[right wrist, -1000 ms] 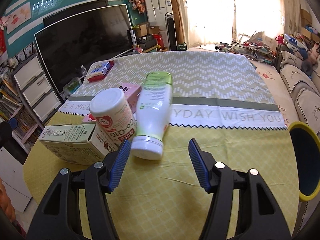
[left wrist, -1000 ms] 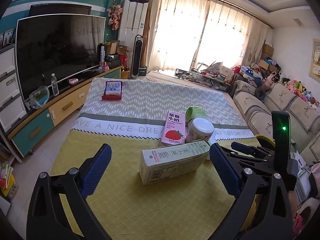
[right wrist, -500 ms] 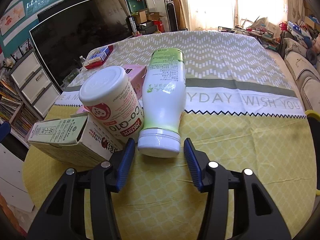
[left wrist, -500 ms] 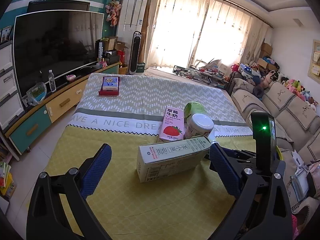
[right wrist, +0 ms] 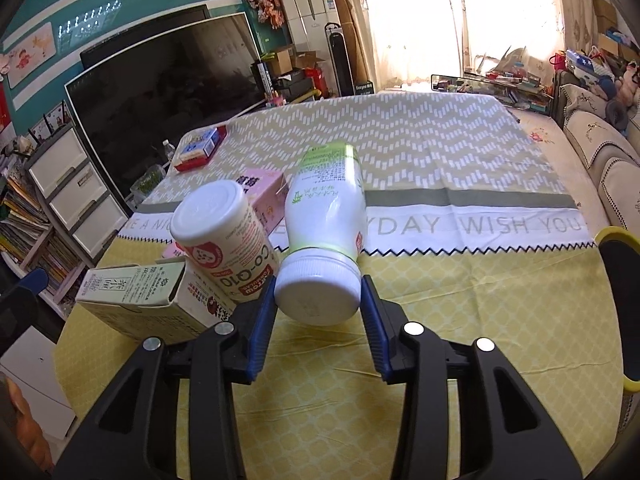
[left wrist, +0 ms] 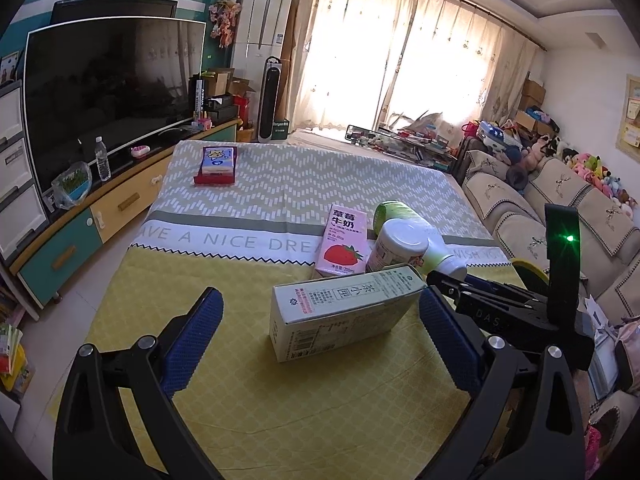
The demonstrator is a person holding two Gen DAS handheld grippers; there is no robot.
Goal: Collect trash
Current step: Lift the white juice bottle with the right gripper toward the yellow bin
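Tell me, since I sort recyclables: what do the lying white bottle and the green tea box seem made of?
White bottle: probably glossy plastic, given its smooth sheen and ribbed cap. Green tea box: matte printed cardboard, judging by its folded edges and open flap.

white-green bottle (right wrist: pixel 326 216), pink strawberry carton (left wrist: pixel 344 242), yellow lattice cloth (left wrist: pixel 200 280), blue fingers (right wrist: pixel 264 332).

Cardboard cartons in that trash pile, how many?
2: a green tea box lying nearest the left gripper, and a pink strawberry milk carton standing just behind it. Others could be hidden.
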